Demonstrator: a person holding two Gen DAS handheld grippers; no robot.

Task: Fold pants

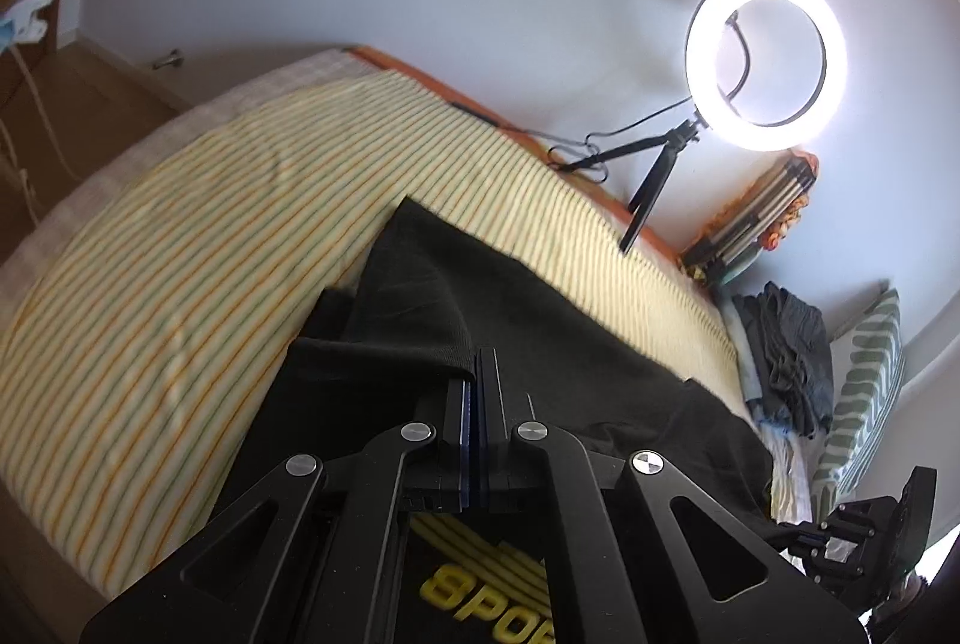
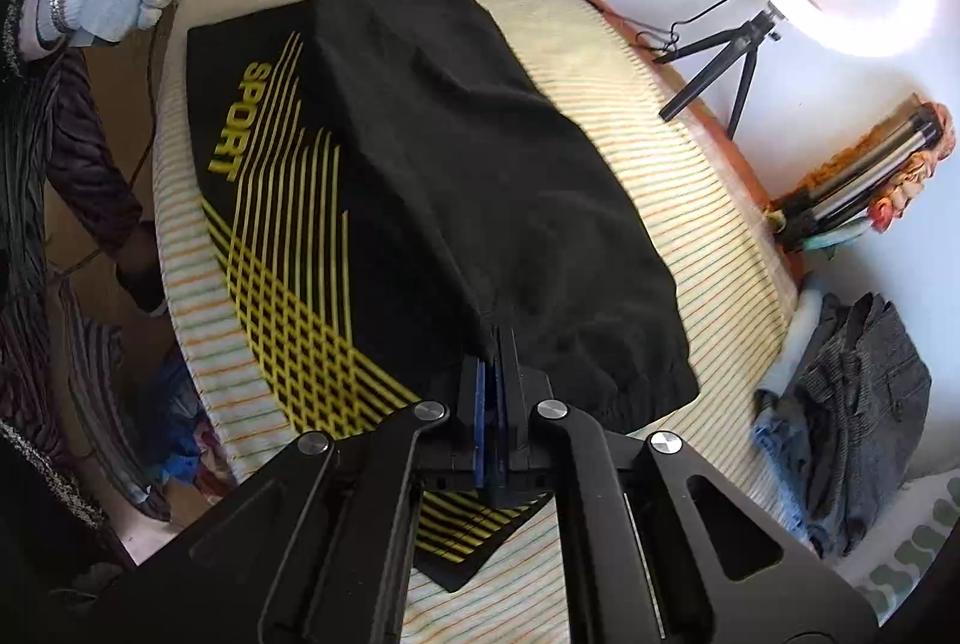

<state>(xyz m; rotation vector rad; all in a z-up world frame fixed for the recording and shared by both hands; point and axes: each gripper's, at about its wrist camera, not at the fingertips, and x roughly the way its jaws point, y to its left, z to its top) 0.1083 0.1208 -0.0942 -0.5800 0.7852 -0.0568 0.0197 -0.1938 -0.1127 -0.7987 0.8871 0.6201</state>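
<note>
Pants (image 2: 456, 176) (hem hidden between fingers (image 2: 480, 398))

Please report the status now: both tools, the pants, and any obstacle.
Left tool and right tool both shut on black pants. Half lifted over the SPORT print. Nothing in the way.
</note>
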